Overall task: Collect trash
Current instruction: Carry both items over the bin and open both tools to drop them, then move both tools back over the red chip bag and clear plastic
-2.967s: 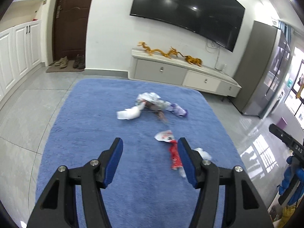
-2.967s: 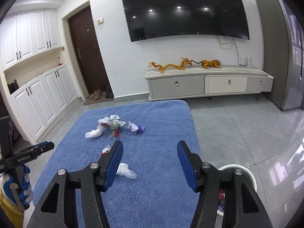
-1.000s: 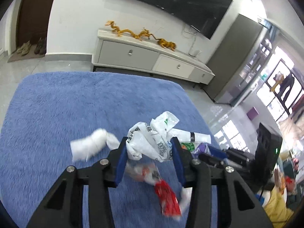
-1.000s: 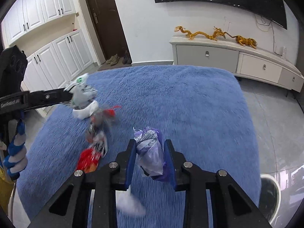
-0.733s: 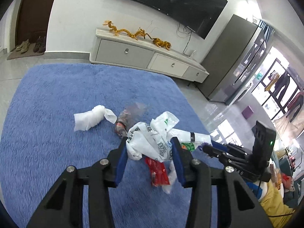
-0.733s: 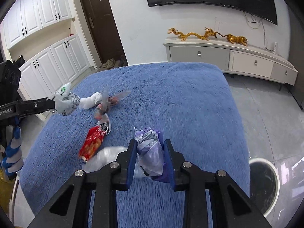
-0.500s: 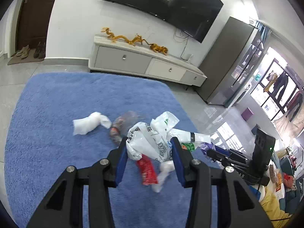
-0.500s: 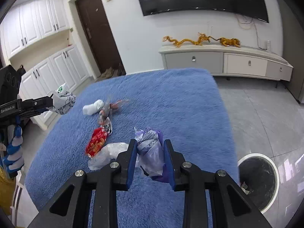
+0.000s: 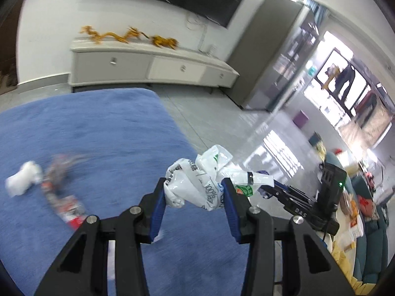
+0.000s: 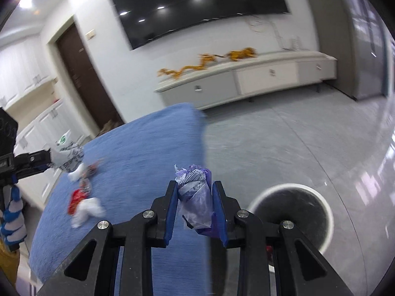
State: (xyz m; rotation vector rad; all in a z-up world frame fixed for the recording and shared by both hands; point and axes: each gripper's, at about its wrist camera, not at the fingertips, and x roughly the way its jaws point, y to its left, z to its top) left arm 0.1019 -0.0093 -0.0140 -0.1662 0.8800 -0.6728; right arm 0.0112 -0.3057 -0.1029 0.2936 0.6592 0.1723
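Observation:
My left gripper (image 9: 195,194) is shut on a crumpled white plastic bag (image 9: 197,182) with green print, held above the blue rug (image 9: 98,135). My right gripper (image 10: 195,202) is shut on a purple wrapper (image 10: 196,197), held above the rug's right edge, left of the white-rimmed trash bin (image 10: 291,212). On the rug lie a white tissue wad (image 9: 21,181), a clear wrapper (image 9: 59,167), a red packet (image 10: 75,197) and a white bag (image 10: 87,209). The left gripper with its bag also shows in the right wrist view (image 10: 61,157).
A white TV cabinet (image 10: 246,76) with gold dragon figures stands against the far wall under a large TV (image 10: 197,2). Grey tile floor (image 10: 284,143) lies right of the rug. White cupboards (image 10: 37,123) and a dark door (image 10: 81,74) stand at the left.
Both grippers have lifted and swung right with their trash. The bin now sits close beside the right gripper; the rug litter has slid to the left of both views.

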